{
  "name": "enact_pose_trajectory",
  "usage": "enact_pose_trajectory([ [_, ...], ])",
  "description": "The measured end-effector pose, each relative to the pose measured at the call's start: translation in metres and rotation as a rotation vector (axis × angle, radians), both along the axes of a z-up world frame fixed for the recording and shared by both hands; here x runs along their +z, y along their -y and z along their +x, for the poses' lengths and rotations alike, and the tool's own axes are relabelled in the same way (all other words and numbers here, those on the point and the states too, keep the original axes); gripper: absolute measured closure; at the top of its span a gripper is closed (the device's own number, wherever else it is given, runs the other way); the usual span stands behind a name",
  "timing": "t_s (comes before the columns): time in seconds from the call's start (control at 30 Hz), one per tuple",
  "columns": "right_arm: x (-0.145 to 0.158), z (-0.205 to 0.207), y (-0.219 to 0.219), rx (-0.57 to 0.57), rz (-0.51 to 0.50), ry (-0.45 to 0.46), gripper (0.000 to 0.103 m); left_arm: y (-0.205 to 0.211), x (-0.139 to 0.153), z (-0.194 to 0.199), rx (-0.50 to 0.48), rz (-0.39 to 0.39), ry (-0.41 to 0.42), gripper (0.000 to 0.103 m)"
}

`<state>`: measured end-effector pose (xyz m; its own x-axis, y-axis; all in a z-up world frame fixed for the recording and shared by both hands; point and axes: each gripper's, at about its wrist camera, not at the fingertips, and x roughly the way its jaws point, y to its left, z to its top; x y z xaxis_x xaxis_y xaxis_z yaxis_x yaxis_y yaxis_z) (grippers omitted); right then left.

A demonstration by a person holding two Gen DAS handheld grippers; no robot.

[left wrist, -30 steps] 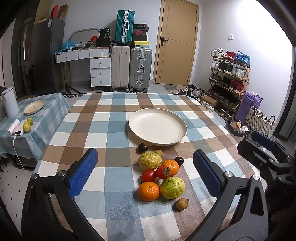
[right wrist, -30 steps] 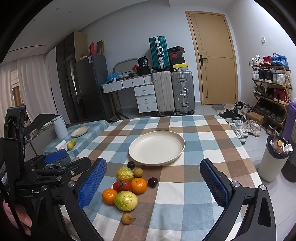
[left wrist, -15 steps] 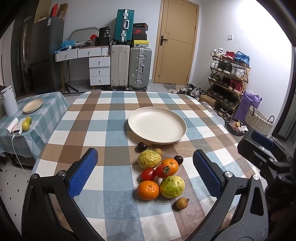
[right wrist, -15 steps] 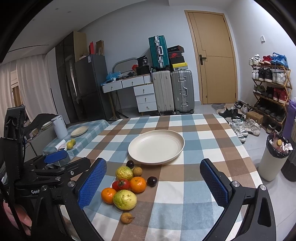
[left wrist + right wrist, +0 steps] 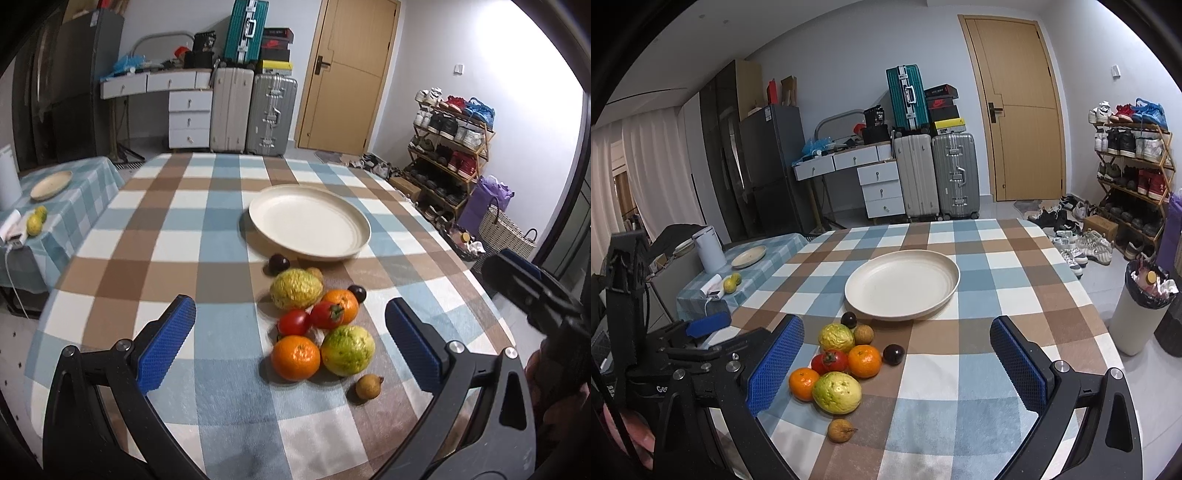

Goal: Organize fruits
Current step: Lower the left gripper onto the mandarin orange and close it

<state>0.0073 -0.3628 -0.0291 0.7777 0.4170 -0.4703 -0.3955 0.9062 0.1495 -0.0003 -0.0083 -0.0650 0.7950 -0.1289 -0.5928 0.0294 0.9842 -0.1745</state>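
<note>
A pile of fruit lies on the checked tablecloth in front of an empty cream plate (image 5: 309, 225) (image 5: 902, 283). It holds a near orange (image 5: 295, 357) (image 5: 803, 383), a green guava (image 5: 348, 350) (image 5: 836, 392), a tomato (image 5: 293, 322) (image 5: 830, 361), a second orange (image 5: 341, 302) (image 5: 864, 360), a wrinkled yellow fruit (image 5: 294, 288) (image 5: 836, 337), dark plums (image 5: 279, 263) (image 5: 894, 354) and a small brown longan (image 5: 368, 386) (image 5: 840, 430). My left gripper (image 5: 290, 347) is open, its jaws spanning the pile. My right gripper (image 5: 897, 365) is open and empty, to the right of the pile.
A side table (image 5: 70, 206) at the left carries a small plate, two yellow-green fruits and a white kettle. Suitcases, a drawer desk and a door stand behind. A shoe rack (image 5: 450, 147) and a bin (image 5: 1141, 310) are at the right, past the table edge.
The left wrist view has tilted and shifted slightly toward the fruit pile. Both grippers stay open; no fruit has moved.
</note>
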Motion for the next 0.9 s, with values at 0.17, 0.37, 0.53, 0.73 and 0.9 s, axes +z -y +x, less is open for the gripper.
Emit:
enact_pose_trajectory([
  [0.17, -0.008, 0.007, 0.000, 0.003, 0.003, -0.023, 0.000, -0.013, -0.021, 0.011, -0.038, -0.044, -0.050, 0.001],
  [0.37, -0.021, 0.018, -0.001, -0.001, -0.002, -0.057, 0.000, -0.023, -0.042, 0.025, -0.087, -0.113, -0.102, 0.007],
  [0.53, -0.030, 0.027, -0.002, 0.000, -0.001, -0.080, 0.000, -0.034, -0.057, 0.036, -0.122, -0.203, -0.148, 0.016],
  [0.73, -0.037, 0.035, -0.005, 0.002, -0.011, -0.096, 0.000, -0.049, -0.079, 0.053, -0.167, -0.354, -0.221, 0.038],
  [0.9, -0.040, 0.039, -0.007, 0.005, -0.011, -0.111, 0.000, -0.059, -0.097, 0.067, -0.181, -0.448, -0.269, 0.065],
])
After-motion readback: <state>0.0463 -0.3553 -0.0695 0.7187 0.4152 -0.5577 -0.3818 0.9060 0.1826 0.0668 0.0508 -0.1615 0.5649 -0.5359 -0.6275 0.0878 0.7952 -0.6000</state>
